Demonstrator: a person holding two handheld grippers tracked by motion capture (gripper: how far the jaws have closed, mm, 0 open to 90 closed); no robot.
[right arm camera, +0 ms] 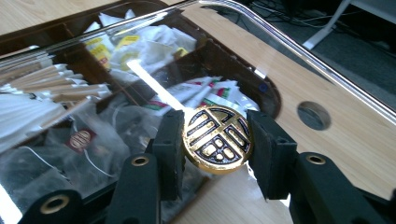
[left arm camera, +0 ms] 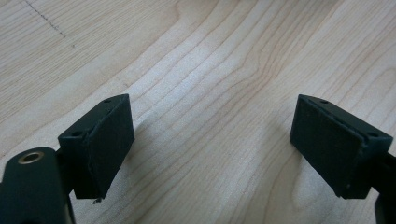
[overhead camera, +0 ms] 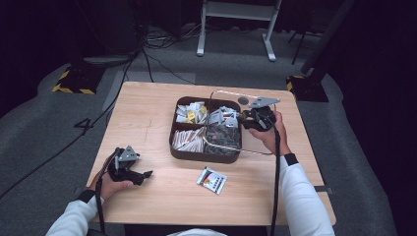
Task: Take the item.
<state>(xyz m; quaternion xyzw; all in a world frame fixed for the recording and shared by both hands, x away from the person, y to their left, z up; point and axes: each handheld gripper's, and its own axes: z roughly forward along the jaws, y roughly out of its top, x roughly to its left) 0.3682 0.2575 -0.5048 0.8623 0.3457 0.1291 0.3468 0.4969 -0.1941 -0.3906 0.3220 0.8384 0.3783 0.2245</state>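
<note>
High view: your right gripper [overhead camera: 244,119] carries the clear lid [overhead camera: 246,145] tilted over the tray [overhead camera: 204,155]; a slip would drop it onto the packets.

Right gripper view: pads clamp the gold knob [right arm camera: 217,139], centred between them.

Left gripper view: your left gripper [left arm camera: 212,149] gapes over bare table [left arm camera: 210,56].

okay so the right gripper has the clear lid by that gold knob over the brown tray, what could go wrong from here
1. The right gripper grips the transparent lid only by its round gold knob; the lid might swivel or slip free.
2. The lid hangs tilted above the brown compartment tray, so its lower edge could snag the white packets.
3. The striped sachet lying on the wooden table may get left outside.
</note>
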